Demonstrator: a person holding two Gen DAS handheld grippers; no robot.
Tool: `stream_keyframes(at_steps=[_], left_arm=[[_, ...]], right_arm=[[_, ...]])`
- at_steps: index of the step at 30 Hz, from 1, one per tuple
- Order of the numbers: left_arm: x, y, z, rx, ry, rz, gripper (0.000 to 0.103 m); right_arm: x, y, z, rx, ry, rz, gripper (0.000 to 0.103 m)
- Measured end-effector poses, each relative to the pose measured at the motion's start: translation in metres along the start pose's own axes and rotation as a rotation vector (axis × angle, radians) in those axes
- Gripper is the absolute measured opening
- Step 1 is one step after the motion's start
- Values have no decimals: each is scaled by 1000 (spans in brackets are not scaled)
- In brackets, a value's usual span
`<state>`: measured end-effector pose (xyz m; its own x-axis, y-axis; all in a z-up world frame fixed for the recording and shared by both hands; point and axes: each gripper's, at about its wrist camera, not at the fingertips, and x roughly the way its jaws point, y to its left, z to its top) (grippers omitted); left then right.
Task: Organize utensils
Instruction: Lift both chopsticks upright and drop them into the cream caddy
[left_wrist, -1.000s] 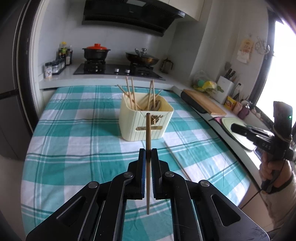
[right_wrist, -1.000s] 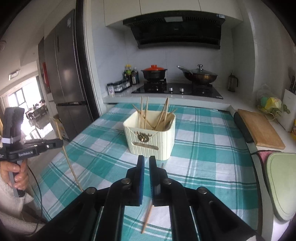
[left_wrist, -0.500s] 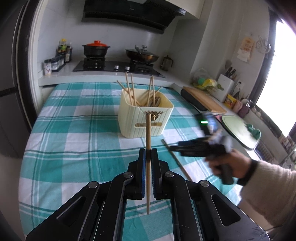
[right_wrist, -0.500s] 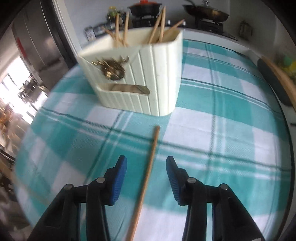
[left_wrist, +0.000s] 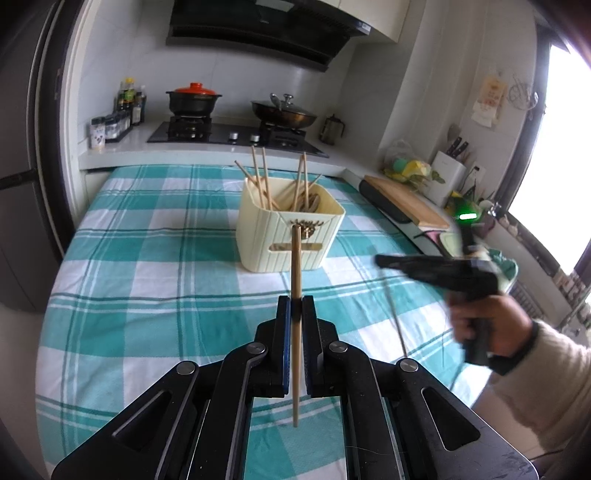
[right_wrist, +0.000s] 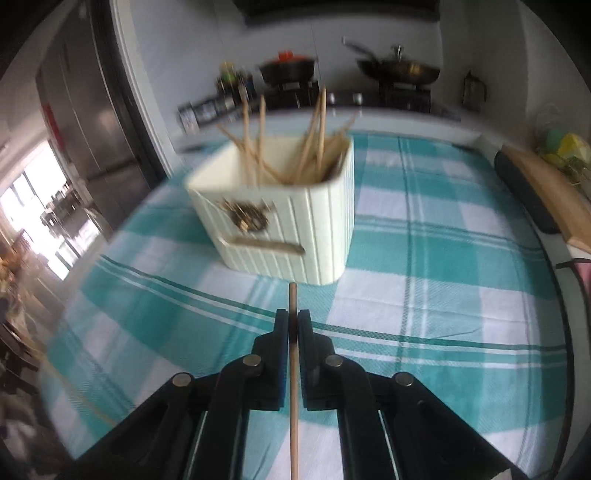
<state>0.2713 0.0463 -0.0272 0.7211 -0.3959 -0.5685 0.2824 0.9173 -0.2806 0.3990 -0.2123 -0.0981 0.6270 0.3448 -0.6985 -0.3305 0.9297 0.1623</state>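
Observation:
A cream ribbed holder (left_wrist: 284, 236) (right_wrist: 295, 229) stands on the teal checked tablecloth (left_wrist: 147, 258) with several wooden chopsticks (right_wrist: 258, 147) leaning in it. My left gripper (left_wrist: 295, 301) is shut on one chopstick (left_wrist: 295, 266), held upright a little short of the holder. My right gripper (right_wrist: 293, 315) is shut on another chopstick (right_wrist: 294, 406), whose top end pokes out just before the holder's near wall. In the left wrist view the right gripper (left_wrist: 380, 260) hangs blurred over the cloth to the right, a person's hand (left_wrist: 487, 321) around its grip.
A wooden cutting board (left_wrist: 402, 199) (right_wrist: 546, 184) lies on the counter along the table's right edge. A stove with a red-lidded pot (left_wrist: 194, 98) and a pan (left_wrist: 284, 112) sits behind the table. A dark fridge (right_wrist: 92, 110) stands at the left.
My right gripper dropped to a chopstick lying on the cloth, opened around it, closed on it and lifted it. The left gripper kept its chopstick and stayed put.

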Motion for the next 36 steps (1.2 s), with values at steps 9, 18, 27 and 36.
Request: stream_keyframes(at_steps=[9,18,27,36], left_arm=[[-3,-4,20,-13,-36,-41,4],[-15,-5,113,15,-168,-28,4],[47,1,208,2,-270,40,4],[165,32,198,-57,-62,105,4]], right_arm=[[-102,10,16,-5,-246,15,5],[-122,14,114,-1,-464,15,5],[-83,21,195,-80,-559,-48,5],[41,-3,191,-27,-273,45,5]])
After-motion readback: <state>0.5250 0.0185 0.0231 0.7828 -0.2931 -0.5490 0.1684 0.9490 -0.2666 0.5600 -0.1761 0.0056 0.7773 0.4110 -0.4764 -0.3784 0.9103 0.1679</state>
